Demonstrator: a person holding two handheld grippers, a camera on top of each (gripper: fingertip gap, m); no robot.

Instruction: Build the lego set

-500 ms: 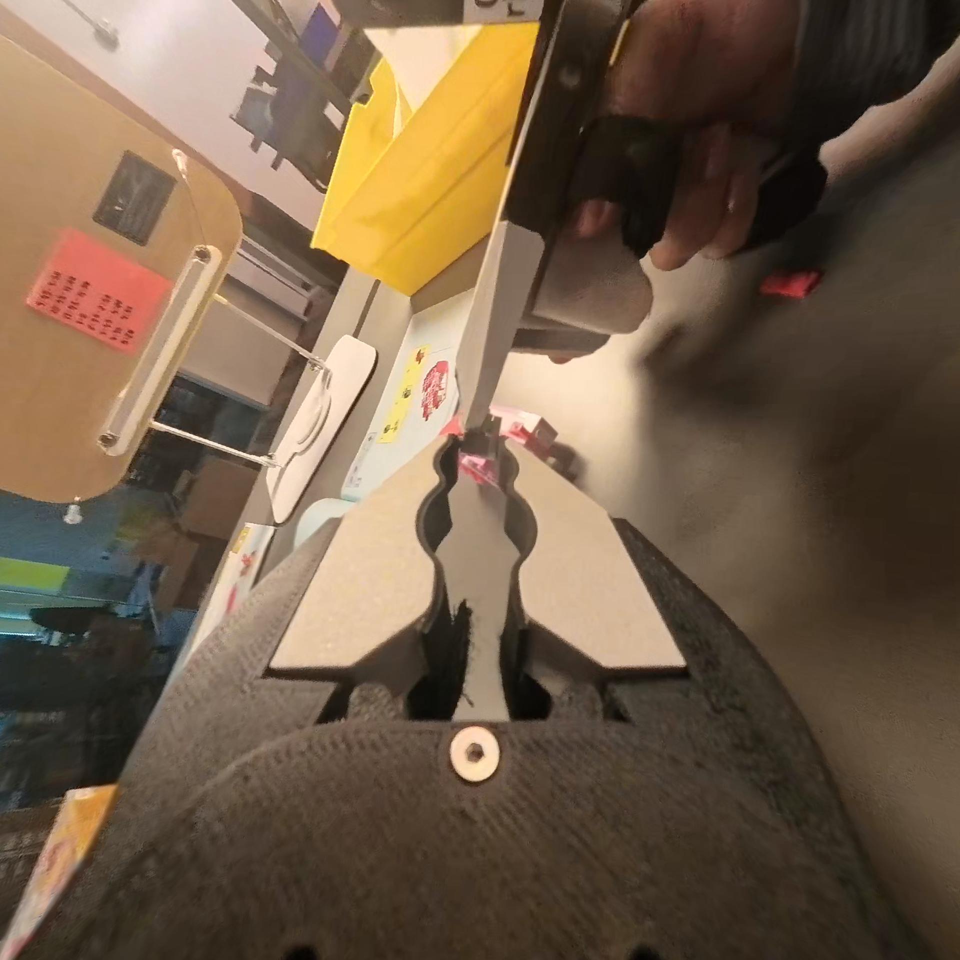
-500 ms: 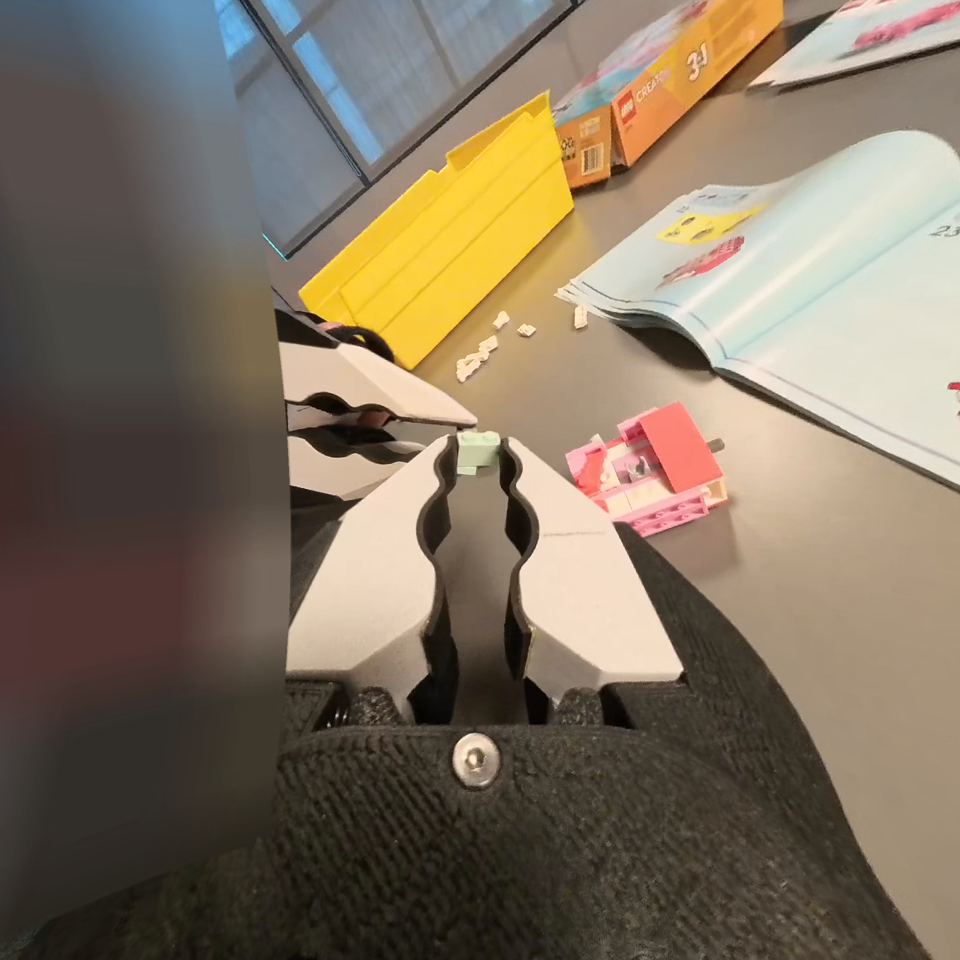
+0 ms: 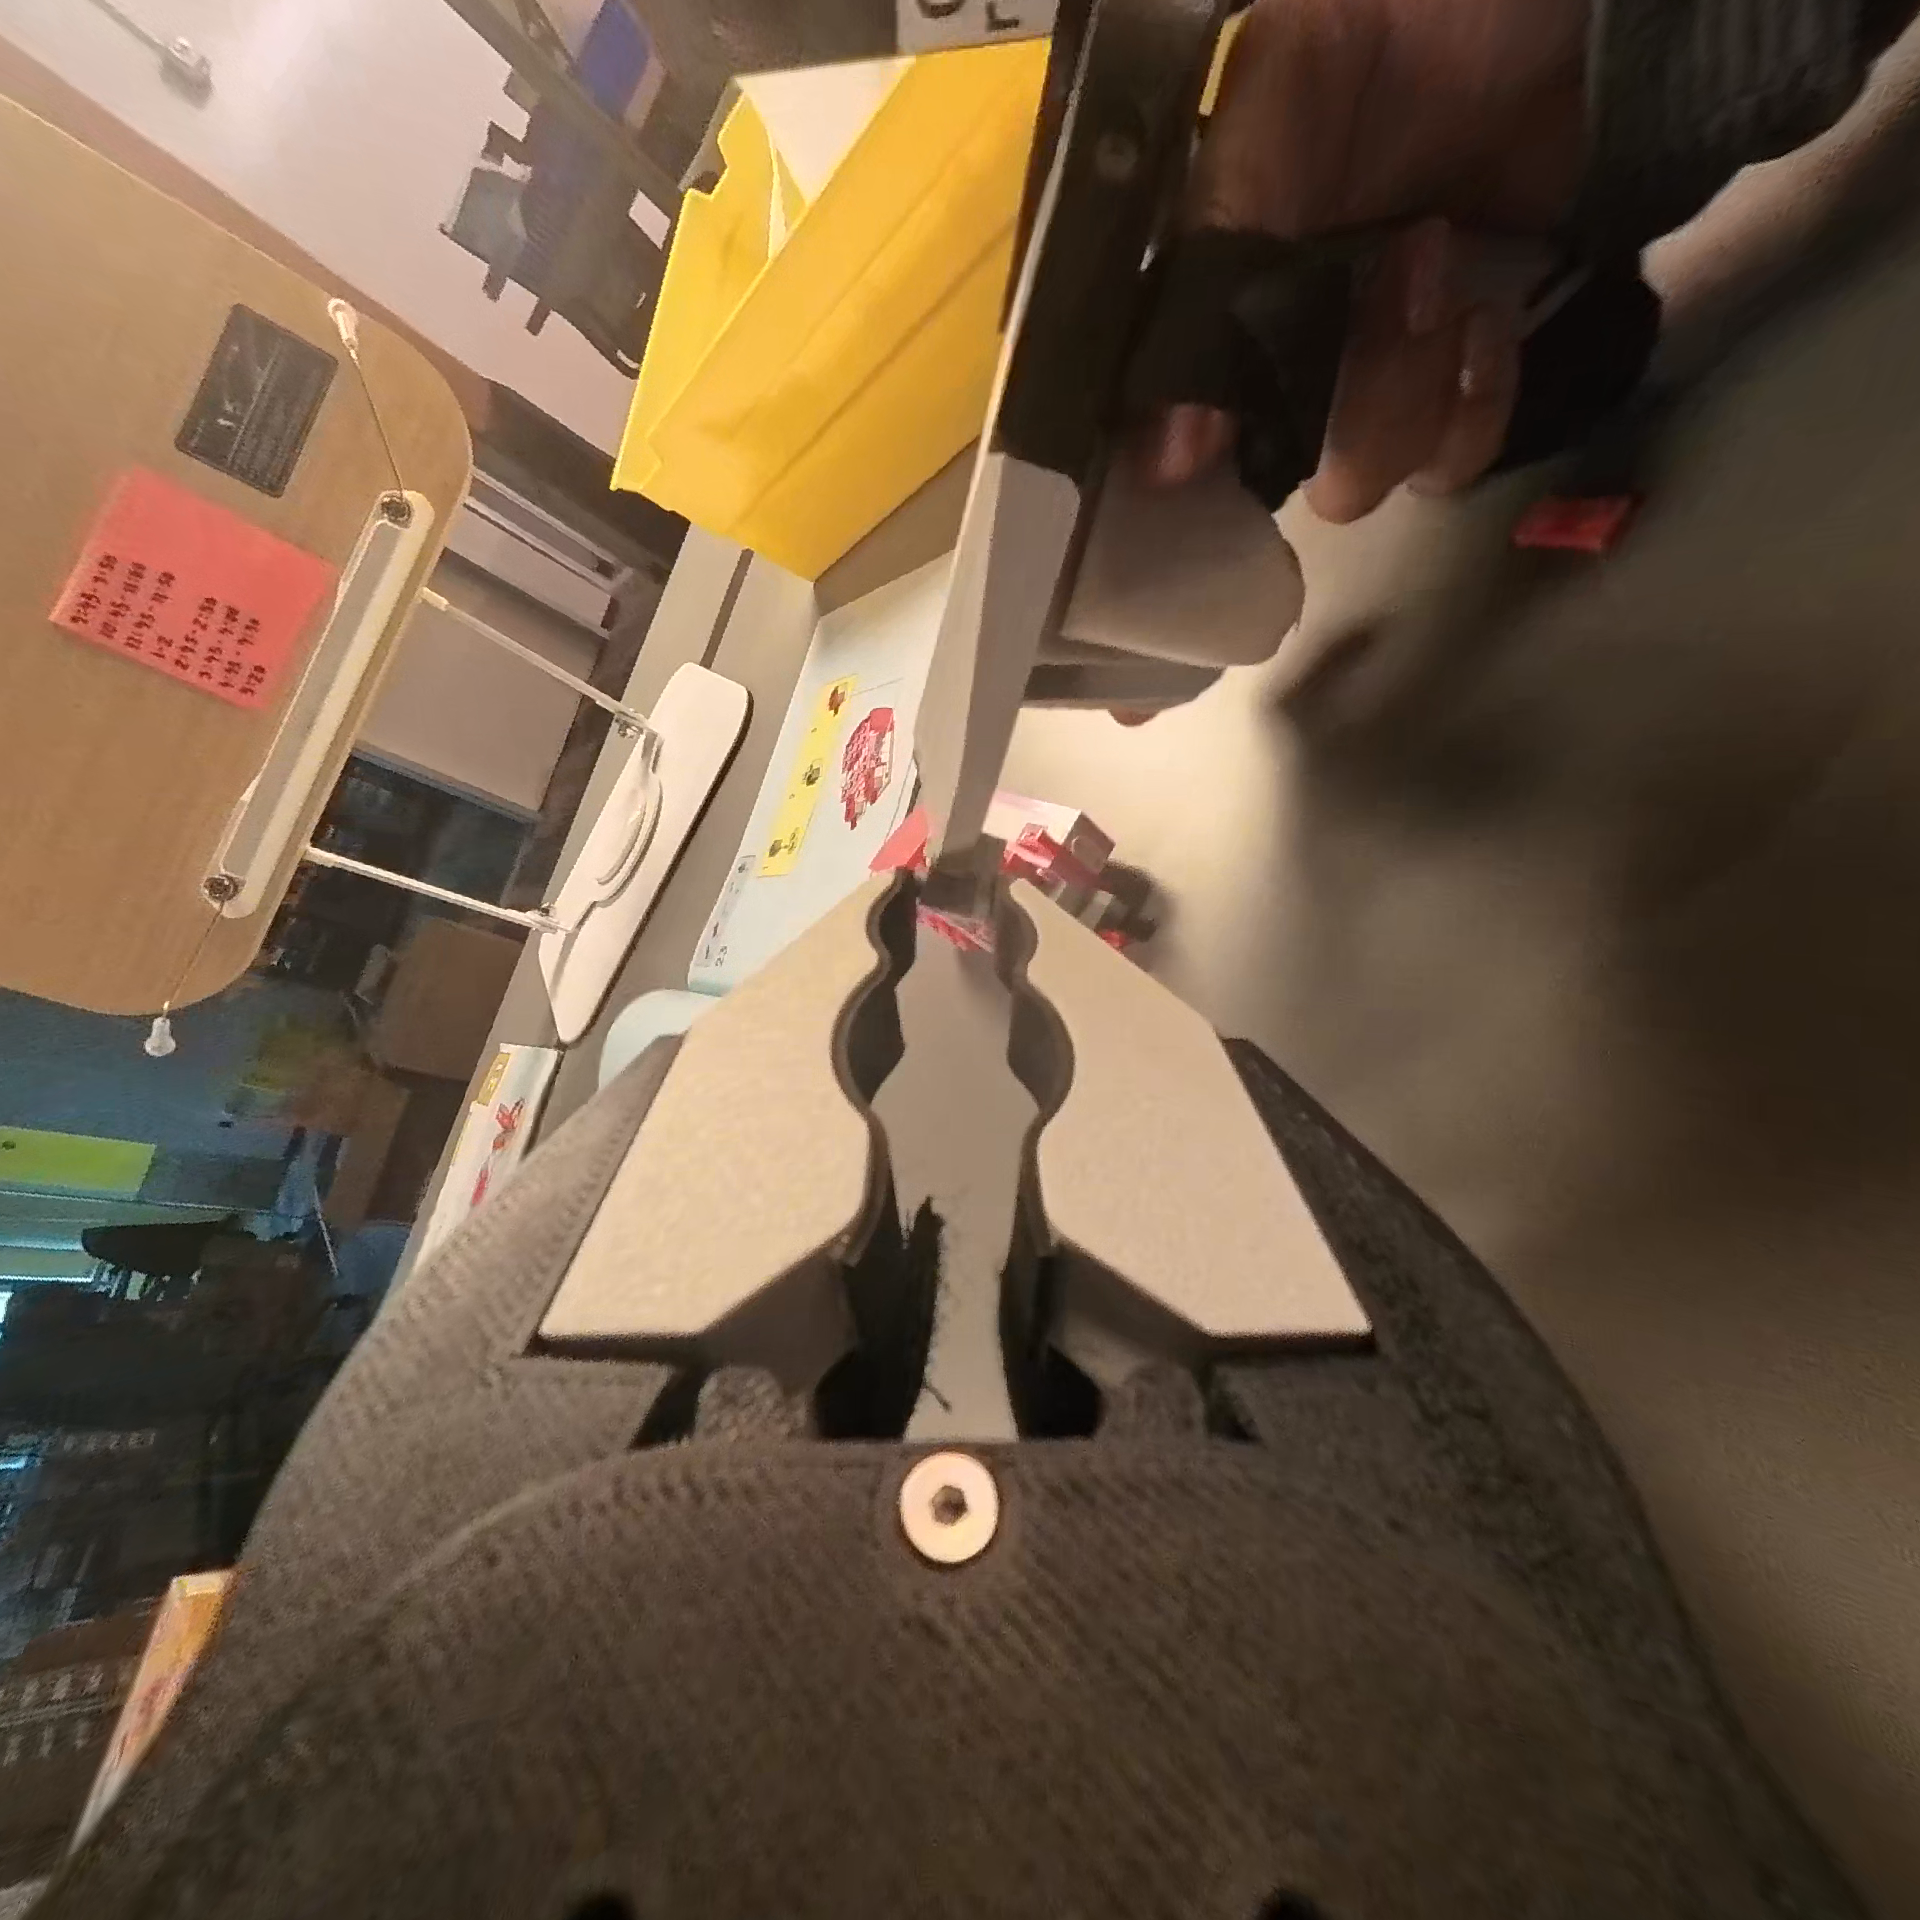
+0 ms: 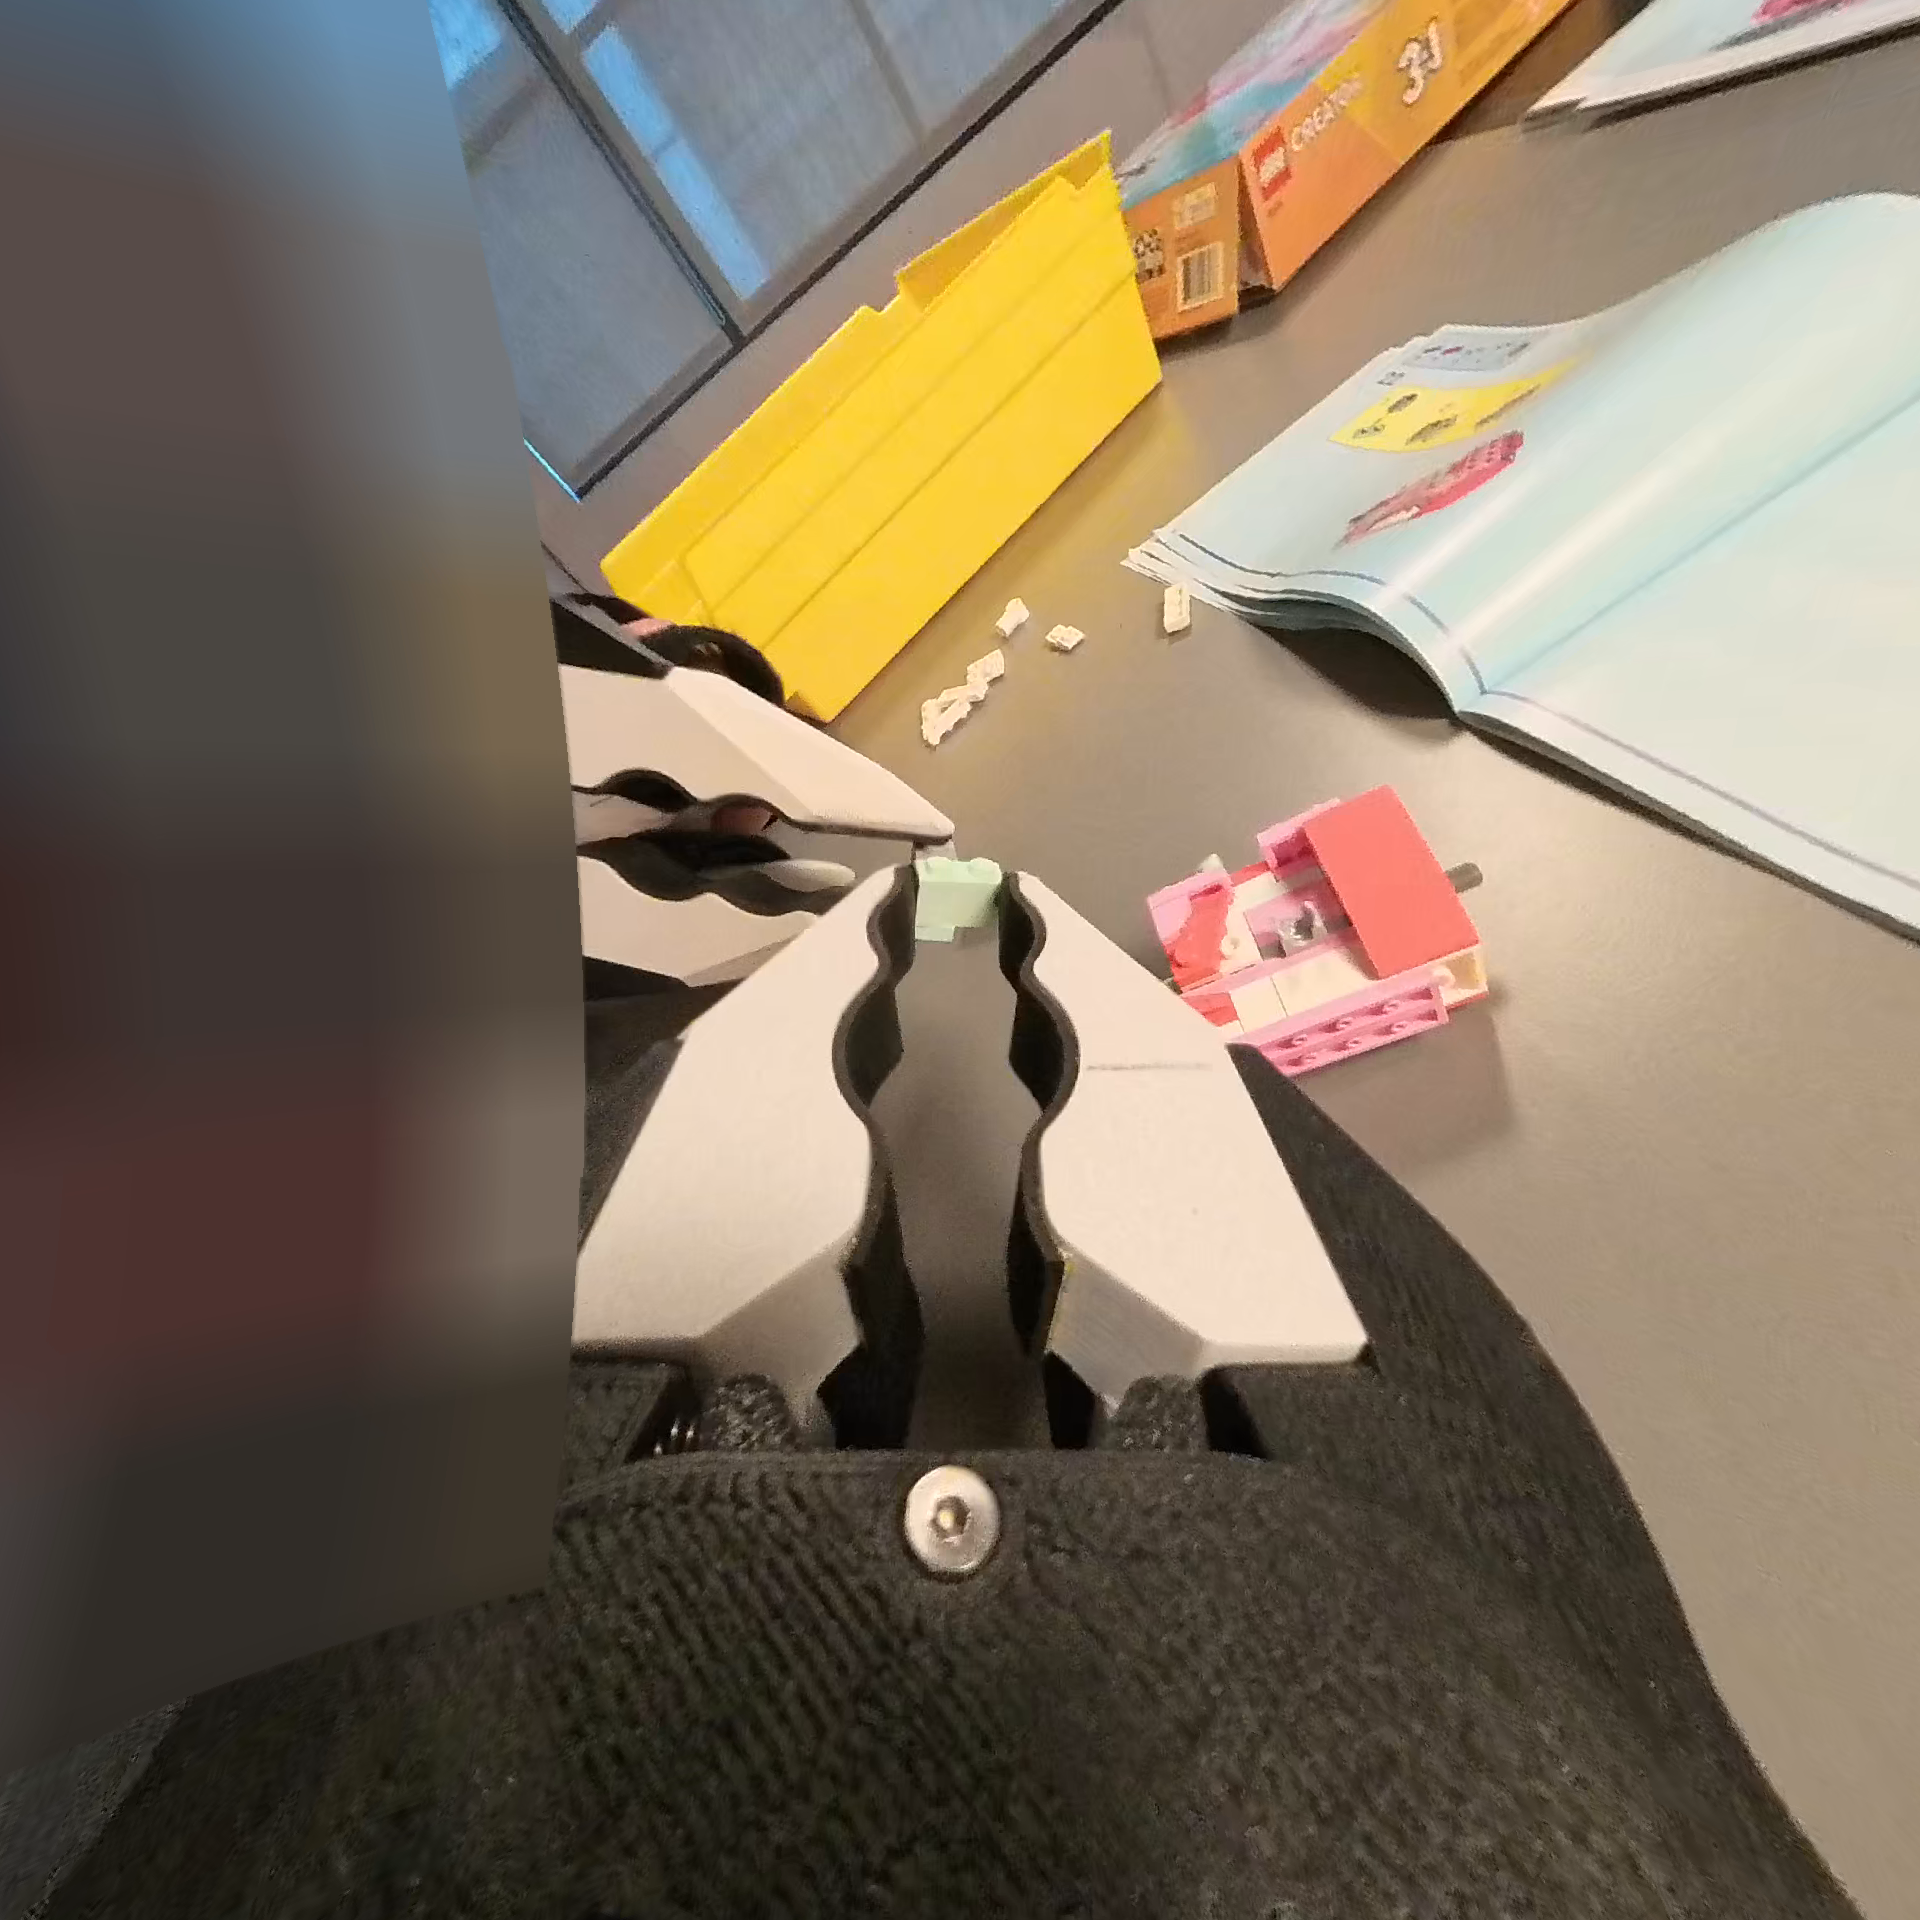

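My right gripper (image 4: 958,891) is shut on a small mint-green brick (image 4: 951,902), its pads pressing on the brick's two sides. In the left wrist view, my left gripper (image 3: 958,902) is shut on a small pink piece (image 3: 956,928) at its fingertips. The right gripper's fingers (image 3: 987,675) come down from above, so the brick (image 3: 961,878), grey in shadow there, sits right on the pink piece. In the right wrist view the left gripper's fingers (image 4: 748,769) come in from the left, and the upper tip touches the mint brick. The pink piece is hidden there.
A pink and red brick model (image 4: 1330,925) lies on the grey table (image 4: 1558,1247), right of the grippers. Behind are a yellow bin (image 4: 904,499), small white pieces (image 4: 966,696), an open booklet (image 4: 1662,520) and an orange box (image 4: 1299,156). A hand (image 3: 1403,208) holds the right gripper. My two grippers' fingertips are within a few centimetres of each other.
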